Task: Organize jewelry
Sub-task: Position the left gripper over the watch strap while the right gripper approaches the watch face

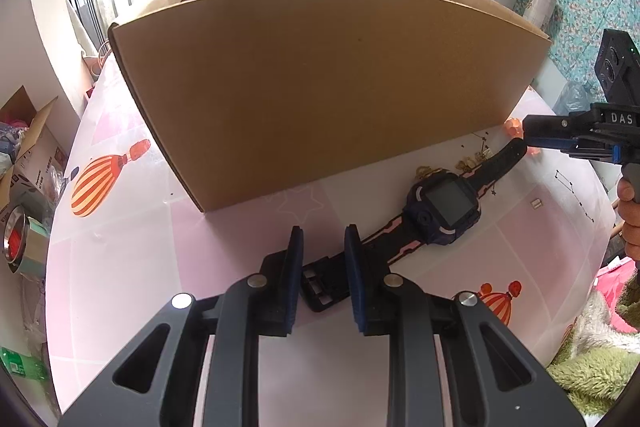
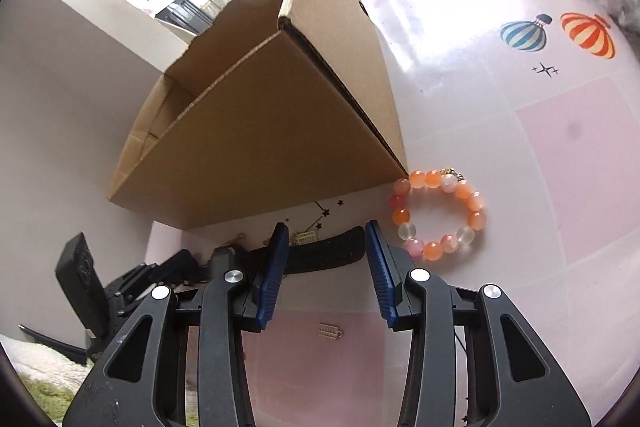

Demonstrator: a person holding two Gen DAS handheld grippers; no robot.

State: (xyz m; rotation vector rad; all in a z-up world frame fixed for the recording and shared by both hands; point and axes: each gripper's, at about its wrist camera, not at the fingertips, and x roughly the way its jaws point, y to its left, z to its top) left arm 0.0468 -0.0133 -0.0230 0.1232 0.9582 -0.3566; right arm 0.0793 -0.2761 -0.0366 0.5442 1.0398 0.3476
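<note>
A dark blue smartwatch (image 1: 444, 207) lies flat on the pink table in front of an open cardboard box (image 1: 320, 87). My left gripper (image 1: 322, 239) is open, its fingers straddling the watch's buckle end (image 1: 320, 287). My right gripper (image 2: 326, 233) is open around the watch's other strap tip (image 2: 324, 251); it also shows in the left wrist view (image 1: 536, 137). An orange and white bead bracelet (image 2: 440, 215) lies just right of the right gripper, by the box (image 2: 260, 131) corner. Small gold trinkets (image 1: 472, 159) lie beside the watch strap.
A small gold charm (image 2: 330, 331) lies on the table under the right gripper, also seen in the left wrist view (image 1: 536, 203). A metal tape roll (image 1: 20, 239) and an open carton (image 1: 28, 135) sit off the table's left. Green fleece (image 1: 592, 371) lies at right.
</note>
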